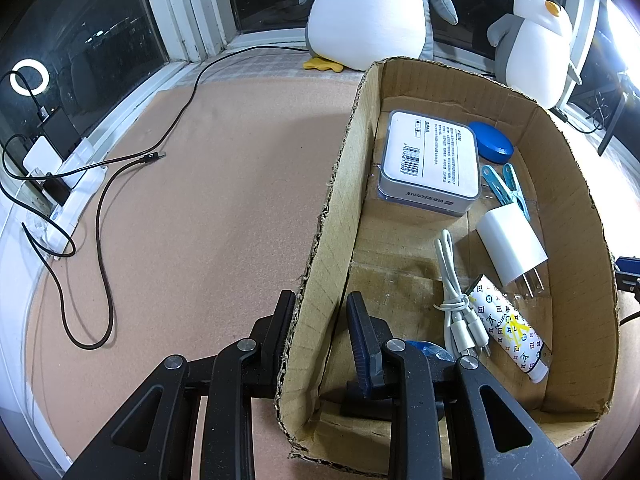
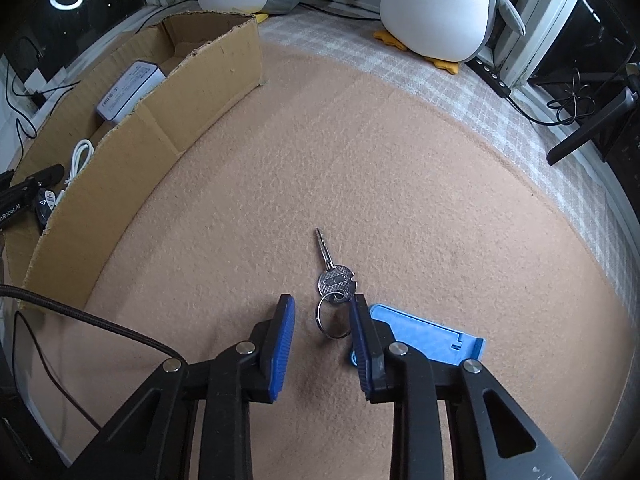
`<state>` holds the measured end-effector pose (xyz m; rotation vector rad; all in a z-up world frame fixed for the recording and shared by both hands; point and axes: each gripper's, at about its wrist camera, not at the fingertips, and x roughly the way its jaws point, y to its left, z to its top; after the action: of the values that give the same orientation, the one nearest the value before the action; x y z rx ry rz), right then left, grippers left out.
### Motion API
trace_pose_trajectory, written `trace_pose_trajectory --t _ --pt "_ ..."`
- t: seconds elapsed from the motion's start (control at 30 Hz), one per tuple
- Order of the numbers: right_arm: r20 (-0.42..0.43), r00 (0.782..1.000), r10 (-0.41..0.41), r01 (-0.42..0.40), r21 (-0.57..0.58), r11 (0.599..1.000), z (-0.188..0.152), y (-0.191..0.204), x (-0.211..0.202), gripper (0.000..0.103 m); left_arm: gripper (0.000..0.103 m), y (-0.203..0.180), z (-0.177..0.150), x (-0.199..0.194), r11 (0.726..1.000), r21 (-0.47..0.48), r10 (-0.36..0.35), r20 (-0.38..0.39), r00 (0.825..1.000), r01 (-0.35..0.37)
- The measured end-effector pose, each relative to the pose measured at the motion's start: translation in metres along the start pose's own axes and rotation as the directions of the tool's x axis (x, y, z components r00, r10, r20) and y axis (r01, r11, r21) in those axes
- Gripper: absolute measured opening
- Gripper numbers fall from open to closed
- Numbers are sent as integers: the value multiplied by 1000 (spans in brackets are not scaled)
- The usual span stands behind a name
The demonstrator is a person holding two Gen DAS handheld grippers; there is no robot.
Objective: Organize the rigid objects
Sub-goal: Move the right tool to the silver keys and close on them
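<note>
Jaws of the right gripper point(image 2: 322, 340) stood apart around the key ring; the key point(image 2: 334, 274) and blue plastic piece point(image 2: 424, 338) remained on the table. Left gripper point(image 1: 320, 336), also apart, straddled the cardboard box point(image 1: 332, 216) wall; charger point(image 1: 510, 246), cable point(image 1: 456, 300) and tin point(image 1: 430, 160) already lay inside.

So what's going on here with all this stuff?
A person is tidying small things into a cardboard box. The left gripper sits over the box's side wall, jaws open, one each side. Inside already lie a white case, a charger plug, a white cable and a blue clip. The right gripper hovers open around the ring of a key on the mat, beside a blue plastic piece.
</note>
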<state>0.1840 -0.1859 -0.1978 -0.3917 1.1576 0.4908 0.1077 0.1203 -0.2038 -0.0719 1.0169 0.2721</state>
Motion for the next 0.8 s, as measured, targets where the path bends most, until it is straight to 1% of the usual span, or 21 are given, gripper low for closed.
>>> trace_pose_trajectory --t 0.17,0.3,0.47,0.63,0.8 --pt "-1 1000 21 -21 22 1000 0 -3 -1 10 28 0 0 0 1000 0 1 1 1000 -1" --pt "-1 999 38 -38 29 999 -2 -5 -2 5 28 0 0 0 1000 0 1 1 1000 -1" --pt "16 998 59 -59 51 997 -3 -7 -7 4 28 1 0 0 1000 0 2 2 1000 -2" --pt "49 993 109 -114 107 988 -2 -18 -15 2 28 0 -1 0 1000 0 4 3 1000 -4" --pt "93 984 153 -168 175 970 0 -31 -25 2 28 -1 -1 0 1000 0 3 2 1000 -3"
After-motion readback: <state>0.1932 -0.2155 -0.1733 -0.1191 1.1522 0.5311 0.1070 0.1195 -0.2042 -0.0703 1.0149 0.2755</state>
